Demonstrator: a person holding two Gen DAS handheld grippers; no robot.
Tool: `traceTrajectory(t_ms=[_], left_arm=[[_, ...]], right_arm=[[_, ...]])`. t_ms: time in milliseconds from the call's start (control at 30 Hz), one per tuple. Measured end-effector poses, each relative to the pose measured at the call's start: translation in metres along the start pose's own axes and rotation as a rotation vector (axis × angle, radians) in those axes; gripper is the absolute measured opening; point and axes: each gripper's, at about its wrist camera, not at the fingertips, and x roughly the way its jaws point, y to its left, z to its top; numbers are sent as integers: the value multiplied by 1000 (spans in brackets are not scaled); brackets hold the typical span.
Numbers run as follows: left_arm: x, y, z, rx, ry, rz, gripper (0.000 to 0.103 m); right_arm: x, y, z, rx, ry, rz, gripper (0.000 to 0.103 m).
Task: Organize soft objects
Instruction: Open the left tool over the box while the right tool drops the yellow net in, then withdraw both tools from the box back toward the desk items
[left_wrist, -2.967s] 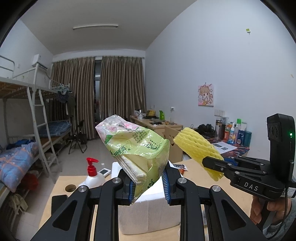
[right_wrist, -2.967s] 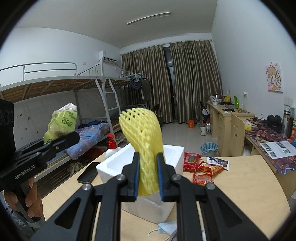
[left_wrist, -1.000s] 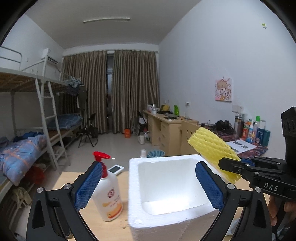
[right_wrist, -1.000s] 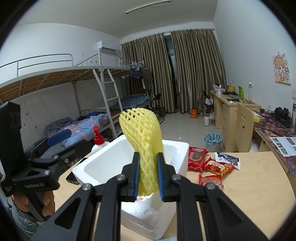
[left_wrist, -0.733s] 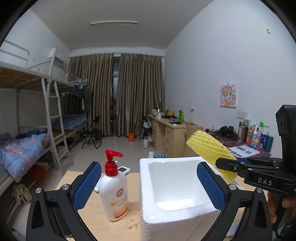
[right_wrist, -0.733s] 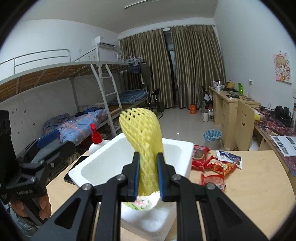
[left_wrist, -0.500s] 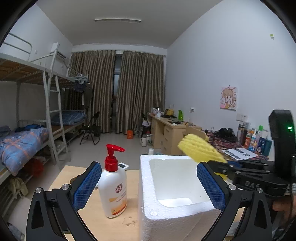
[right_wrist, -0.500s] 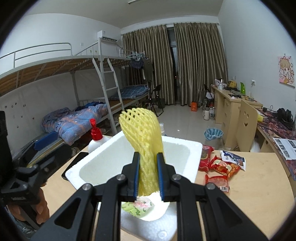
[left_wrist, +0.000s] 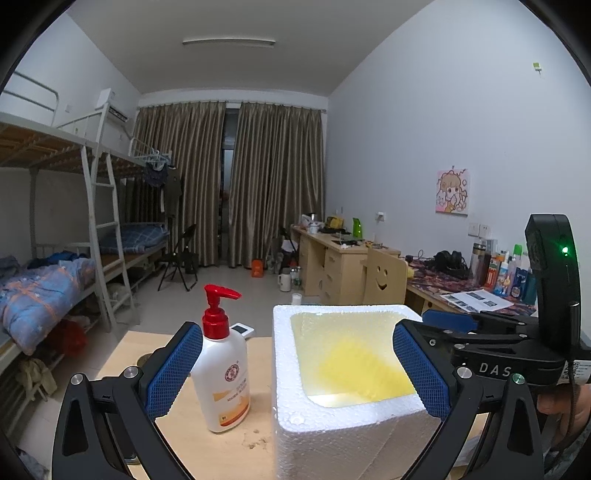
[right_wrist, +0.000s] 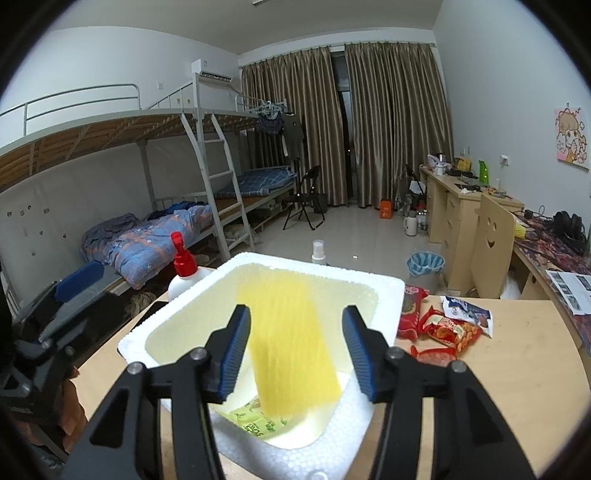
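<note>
A white foam box (left_wrist: 343, 435) (right_wrist: 384, 295) stands on the wooden table. The yellow foam net (right_wrist: 291, 347) is a motion-blurred streak falling into the box, between my right gripper's open fingers; it also shows as a yellow blur inside the box in the left wrist view (left_wrist: 354, 365). The green tissue pack (right_wrist: 255, 421) lies on the box floor. My right gripper (right_wrist: 295, 350) is open above the box. My left gripper (left_wrist: 295, 369) is open and empty, held before the box's near side.
A white pump bottle with a red top (left_wrist: 221, 365) (right_wrist: 183, 273) stands left of the box. Red snack packets (right_wrist: 443, 325) lie to the right of the box. A phone (left_wrist: 242, 328) lies behind the bottle. Bunk beds, desks and a chair stand beyond.
My right gripper has opened and let go of the yellow foam net, which drops into the box. The left gripper, open since dropping the tissue pack in, has barely moved.
</note>
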Motion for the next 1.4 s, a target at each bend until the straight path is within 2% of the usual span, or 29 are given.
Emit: traceTrajectory(t_ms=[633, 733, 800, 900, 967, 1100, 1400], left_arm=[[0, 1, -4, -20, 11, -9, 103], [-3, 3, -2, -22, 7, -7, 103], [-8, 4, 1, -26, -3, -6, 103], [-17, 6, 7, -48, -14, -40, 103], [-23, 5, 8, -48, -15, -33, 103], [-32, 3, 11, -77, 21, -27, 103], [-67, -15, 17, -63, -9, -22, 103]], right_arm=[[-11, -8, -2, 28, -32, -9, 64], [-18, -8, -2, 27, -53, -11, 70], [-24, -8, -2, 31, -74, -8, 79], [-33, -11, 1, 47, -99, 4, 84], [-38, -11, 3, 54, -96, -4, 86], [-57, -8, 0, 44, -108, -12, 103], [-89, -2, -3, 16, -148, -39, 103]])
